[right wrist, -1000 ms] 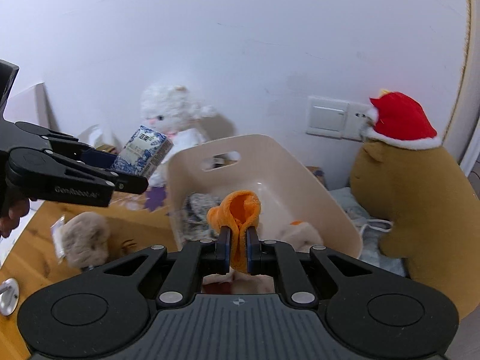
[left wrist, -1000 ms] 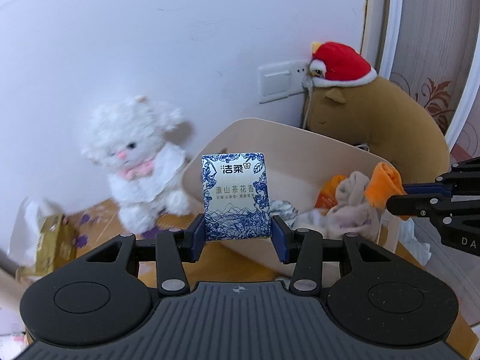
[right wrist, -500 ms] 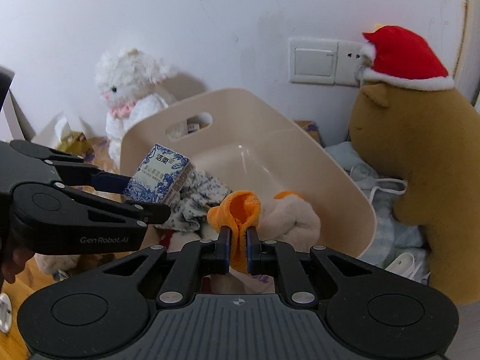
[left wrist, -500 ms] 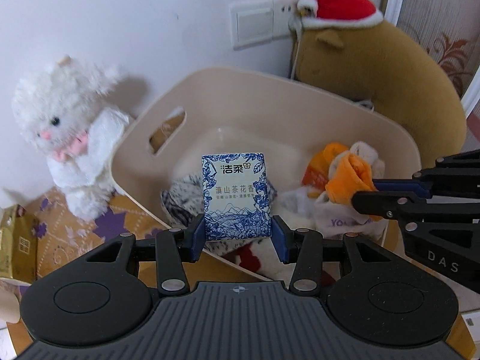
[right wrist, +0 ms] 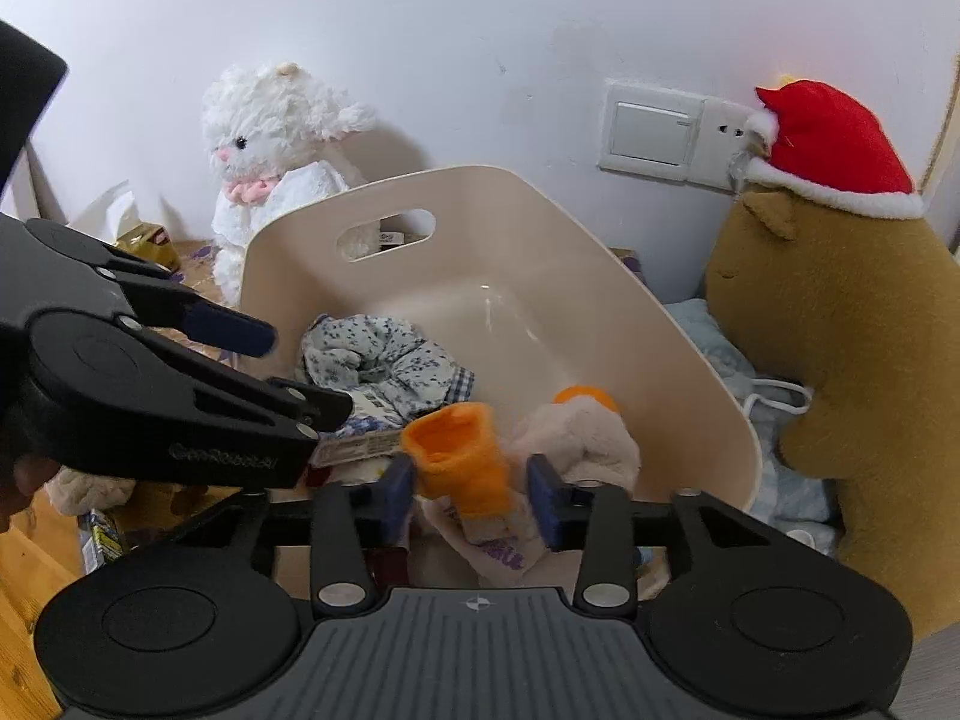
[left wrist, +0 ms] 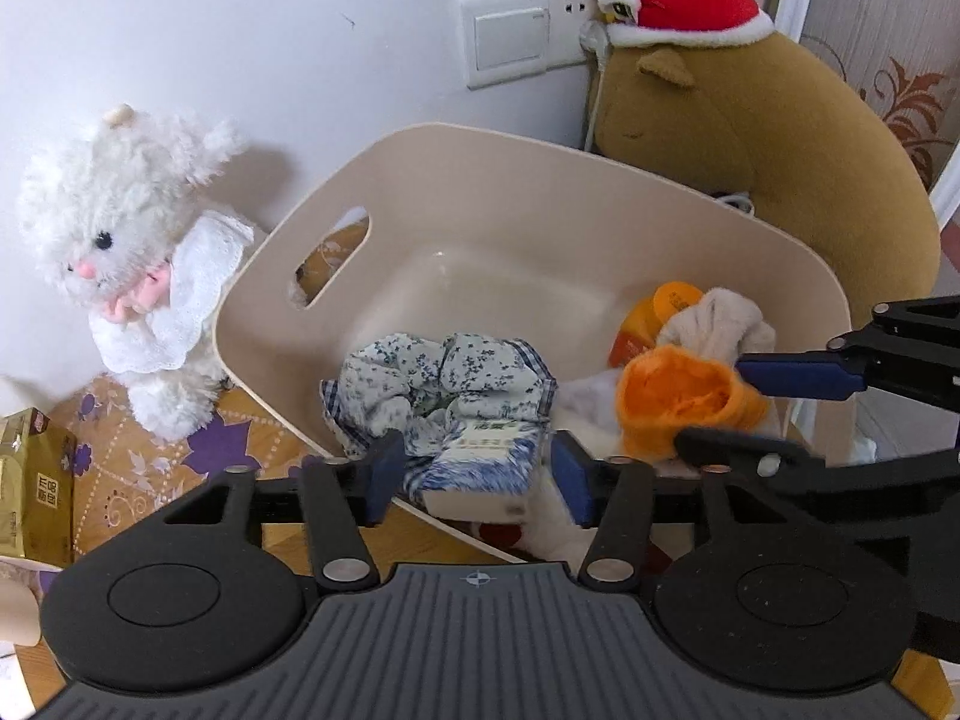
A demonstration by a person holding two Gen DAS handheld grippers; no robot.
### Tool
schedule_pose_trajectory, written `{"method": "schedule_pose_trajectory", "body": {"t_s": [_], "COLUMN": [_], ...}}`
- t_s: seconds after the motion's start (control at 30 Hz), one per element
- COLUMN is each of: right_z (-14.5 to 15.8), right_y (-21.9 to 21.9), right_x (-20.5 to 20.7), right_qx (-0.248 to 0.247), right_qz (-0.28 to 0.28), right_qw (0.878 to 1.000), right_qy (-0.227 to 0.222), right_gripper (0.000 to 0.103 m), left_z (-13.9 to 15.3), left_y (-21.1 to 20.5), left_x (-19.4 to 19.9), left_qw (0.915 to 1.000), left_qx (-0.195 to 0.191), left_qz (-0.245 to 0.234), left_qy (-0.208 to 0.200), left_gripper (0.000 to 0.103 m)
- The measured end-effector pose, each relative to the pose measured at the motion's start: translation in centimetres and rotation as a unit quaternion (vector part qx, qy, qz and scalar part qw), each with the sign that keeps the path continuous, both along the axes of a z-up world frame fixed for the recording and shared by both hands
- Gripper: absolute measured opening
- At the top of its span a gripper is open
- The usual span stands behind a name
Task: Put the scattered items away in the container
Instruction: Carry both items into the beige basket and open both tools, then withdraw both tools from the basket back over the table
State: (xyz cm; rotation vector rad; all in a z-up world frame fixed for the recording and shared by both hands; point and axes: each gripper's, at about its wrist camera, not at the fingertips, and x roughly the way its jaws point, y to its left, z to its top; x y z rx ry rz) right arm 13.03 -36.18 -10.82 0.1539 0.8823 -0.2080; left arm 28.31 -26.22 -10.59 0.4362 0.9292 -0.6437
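Observation:
The beige tub [left wrist: 540,180] [right wrist: 690,348] holds a blue floral cloth [left wrist: 444,372] [right wrist: 384,354], a cream plush item [left wrist: 720,318] [right wrist: 588,432] and an orange bottle [left wrist: 672,300]. My left gripper [left wrist: 474,477] is open over the tub's near rim; the blue-and-white tissue pack [left wrist: 480,462] lies tipped over between its fingers, blurred. My right gripper [right wrist: 471,498] is open; the orange sock [right wrist: 462,456] [left wrist: 678,402] sits loose between its fingers over the tub. The left gripper also shows in the right wrist view [right wrist: 288,372].
A white plush cat [left wrist: 120,252] [right wrist: 270,150] stands left of the tub. A brown plush with a red hat [left wrist: 780,120] [right wrist: 840,312] sits at the right. A gold tissue box [left wrist: 36,480] is at far left. A wall switch [right wrist: 654,132] is behind.
Both grippers have opened over the tub. The tissue pack has tipped and dropped from the left fingers; the orange sock has been let go from the right fingers.

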Motion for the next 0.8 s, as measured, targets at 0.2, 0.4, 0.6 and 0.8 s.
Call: {"method": "schedule_pose_trajectory", "body": {"t_s": [0.2,0.4,0.6,0.8], "right_z": [0.9,3.1,4.6,4.8], "right_y": [0.3,1.7,4.2,7.9], "right_x": [-0.7,-1.4,-1.9,-2.6], "right_qx": [-0.004,-0.003,0.007,0.006], "right_qz": [-0.019,-0.036,-0.032,-0.012], "right_qw": [1.000,0.998,0.998,0.997], "right_qy": [-0.011,-0.042,-0.059,-0.071], "right_gripper": [0.091,0.103,0.103,0.103], "left_z": [1.6,3.8,5.4,5.4], "left_y": [0.8,3.3,8.0,15.0], "left_x": [-0.3,-0.4,-0.4,-0.7], "left_qw": [0.9996,0.9983,0.9964,0.9917], "left_qx": [-0.026,-0.053,-0.055,-0.051], "left_qz": [0.009,0.022,0.048,0.107], "left_qy": [-0.010,-0.013,-0.042,-0.049], "left_gripper": [0.079,0.083,0.085,0.085]}}
